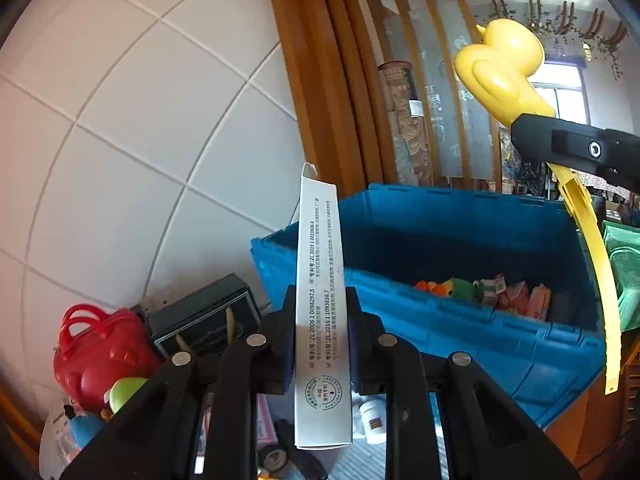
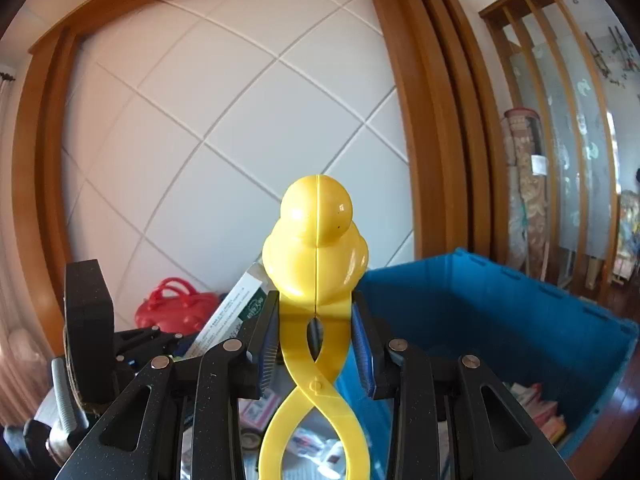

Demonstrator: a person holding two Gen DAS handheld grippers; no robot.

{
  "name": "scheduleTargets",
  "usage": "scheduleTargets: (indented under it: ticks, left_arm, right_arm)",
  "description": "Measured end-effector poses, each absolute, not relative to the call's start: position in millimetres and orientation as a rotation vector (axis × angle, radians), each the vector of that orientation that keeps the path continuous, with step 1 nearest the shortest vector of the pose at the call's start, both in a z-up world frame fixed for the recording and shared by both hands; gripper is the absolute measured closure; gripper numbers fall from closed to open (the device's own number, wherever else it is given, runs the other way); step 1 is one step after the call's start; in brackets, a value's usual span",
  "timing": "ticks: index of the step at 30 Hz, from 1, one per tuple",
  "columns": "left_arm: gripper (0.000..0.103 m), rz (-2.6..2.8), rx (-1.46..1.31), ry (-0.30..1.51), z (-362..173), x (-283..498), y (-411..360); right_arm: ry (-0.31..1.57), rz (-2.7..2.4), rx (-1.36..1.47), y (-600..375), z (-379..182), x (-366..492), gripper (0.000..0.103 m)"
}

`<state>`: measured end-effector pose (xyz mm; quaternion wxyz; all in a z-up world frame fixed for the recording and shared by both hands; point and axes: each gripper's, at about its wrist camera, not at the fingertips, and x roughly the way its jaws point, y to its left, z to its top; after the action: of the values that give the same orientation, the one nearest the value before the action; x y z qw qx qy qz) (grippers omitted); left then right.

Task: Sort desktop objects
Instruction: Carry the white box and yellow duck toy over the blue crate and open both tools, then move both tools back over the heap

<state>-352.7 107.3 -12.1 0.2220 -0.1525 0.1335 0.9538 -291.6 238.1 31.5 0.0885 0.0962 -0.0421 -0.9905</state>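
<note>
- The left tool (image 1: pixel 322 332) pinches a slim white carton (image 1: pixel 322 300) low on its long faces, upright, in front of the blue crate (image 1: pixel 480 332).
- The carton looks light, thin-walled cardboard; a hard squeeze would probably dent it, so the flat faces suit the pads best.
- The right tool (image 2: pixel 316 344) clamps a yellow duck-shaped tong (image 2: pixel 316 256) just under the duck body, held up beside the crate.
- The tong seems stiff, glossy, likely slippery plastic; its long handles hang below and could swing.
</note>
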Motion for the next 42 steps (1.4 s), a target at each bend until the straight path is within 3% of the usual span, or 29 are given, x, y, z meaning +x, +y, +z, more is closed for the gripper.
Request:
scheduleTargets:
  ticks: [11,13,14,15,16,18,19,29,42]
  left_arm:
    - [0.082,2.542,-0.435,0.388,11,-399,241]
    - [0.081,2.537,-0.479,0.395,14,-411,257]
    - [0.079,2.549,-0.491,0.409,15,-415,264]
    - [0.07,2.579,-0.481,0.425,15,-416,269]
    - [0.048,2.609,-0.465,0.438,15,-414,271]
    - [0.017,2.667,-0.417,0.433,14,-410,271]
    - [0.012,2.692,-0.395,0.424,14,-409,269]
    - [0.012,2.794,-0.455,0.379,0,-407,246]
    - [0.012,2.986,-0.535,0.356,-13,-391,193]
  right_arm:
    - [-0.198,-3.081,0.256,359,52,-339,0.07]
    - [-0.264,-3.119,0.293,379,54,-351,0.059]
    - [-0.307,-3.131,0.309,389,54,-356,0.032]
    - [-0.345,-3.14,0.296,397,54,-357,0.016]
    - [-0.355,-3.153,0.269,403,55,-354,0.015]
    - [-0.321,-3.177,0.233,405,56,-349,0.015]
    - [-0.306,-3.178,0.226,407,55,-350,0.015]
    - [-0.291,-3.103,0.204,401,47,-337,0.004]
    - [-0.264,-2.929,0.239,369,35,-329,0.003]
